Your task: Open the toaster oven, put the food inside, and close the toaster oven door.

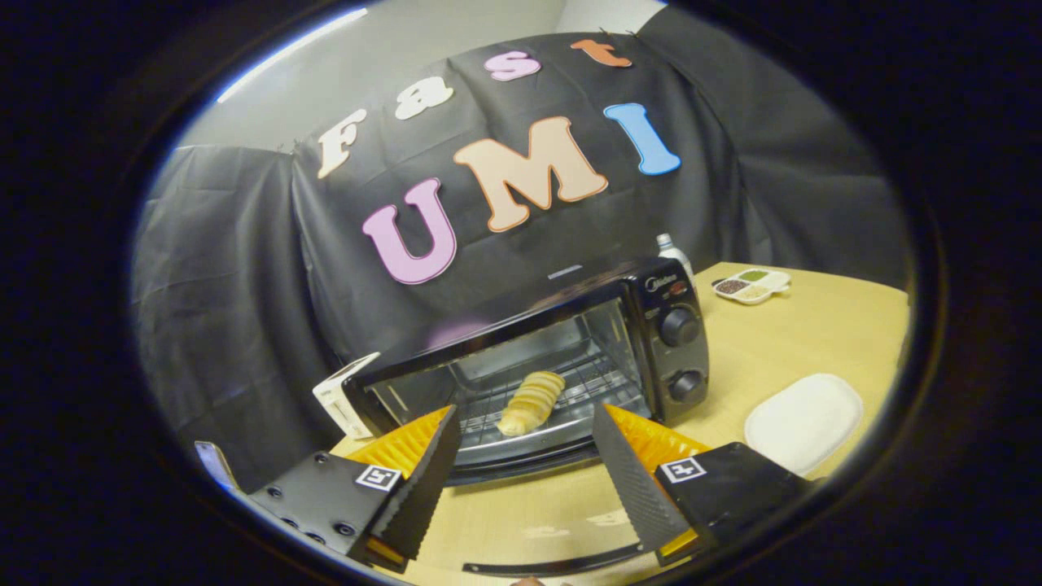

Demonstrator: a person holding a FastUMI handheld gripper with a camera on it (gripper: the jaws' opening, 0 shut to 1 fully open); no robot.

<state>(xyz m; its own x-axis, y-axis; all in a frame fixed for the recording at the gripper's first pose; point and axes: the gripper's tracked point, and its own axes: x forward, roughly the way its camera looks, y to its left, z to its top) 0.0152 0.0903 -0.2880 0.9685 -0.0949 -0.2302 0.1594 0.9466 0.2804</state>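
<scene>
While the gripper [525,456] hangs back from the toaster oven [562,350] with its ridged, wedge-shaped fingers [423,480] spread wide and nothing between them, the bread roll [531,401] lies inside on the wire rack [594,387], just beyond the fingertips. The glass door [521,460] lies folded down flat toward the fingers, so closing looks to be the step left. My guess is that the slick glass panel and thin door edge could slip off a finger during the lift, letting the door drop back, and a hard shove could slide the light metal oven across the smooth wooden table [781,350]. Right of the oven sits a rounded white dish [803,422]; farther back are a small divided tray [752,286] and a bottle [672,252].
</scene>
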